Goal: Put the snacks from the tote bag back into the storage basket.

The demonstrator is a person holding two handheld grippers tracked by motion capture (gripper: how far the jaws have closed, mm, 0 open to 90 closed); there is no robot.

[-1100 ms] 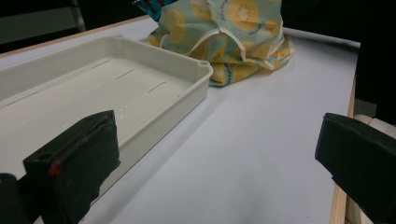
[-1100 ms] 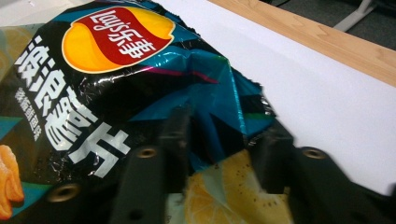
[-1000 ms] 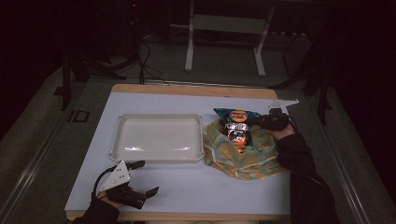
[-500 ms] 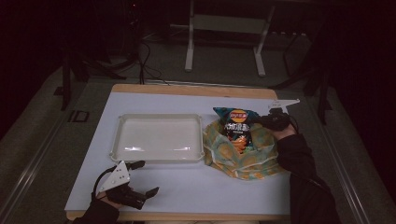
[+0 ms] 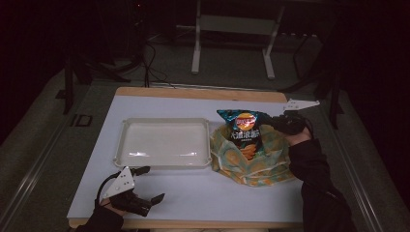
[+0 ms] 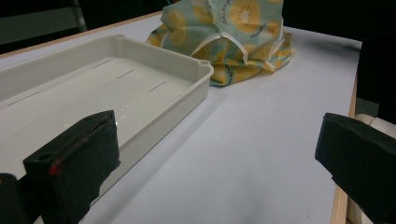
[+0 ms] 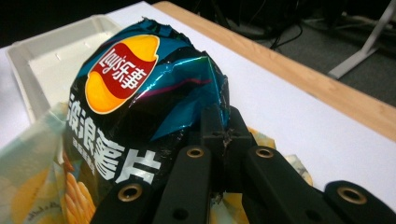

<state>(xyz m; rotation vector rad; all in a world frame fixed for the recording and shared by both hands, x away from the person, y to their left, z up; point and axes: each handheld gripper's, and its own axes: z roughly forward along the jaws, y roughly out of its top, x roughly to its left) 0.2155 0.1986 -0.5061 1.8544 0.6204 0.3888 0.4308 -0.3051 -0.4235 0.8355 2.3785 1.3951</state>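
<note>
Crisp packaging (image 5: 244, 133) of glossy, crinkled foil, black and teal with a red and yellow oval logo, is seen standing upright in the mouth of a soft fabric bag (image 5: 251, 162) printed with yellow fruit slices on pale green. The bag lies slumped and creased on the white matte surface (image 5: 203, 193), which is edged in pale wood. A shallow rectangular tray (image 5: 164, 123) of smooth cream plastic, with rounded corners and a raised rim, is placed just left of the bag, touching or nearly touching it.

The right tongs (image 5: 278, 122) are closed on the upper right edge of the crisp packaging (image 7: 140, 93); in the right gripper view the black jaws are pressed together with the foil pinched and puckered between them. The jaws have just been closing onto that foil. The right hand is held at the far right of the bag, the dark-sleeved forearm running back along the bag's right side.

The left tongs (image 5: 145, 186) are held wide open with nothing between the jaws, low over the near left of the surface just in front of the tray (image 6: 140, 93). The left hand is kept at the near edge, the jaws pointed toward the tray and the bag (image 6: 229, 37).
</note>
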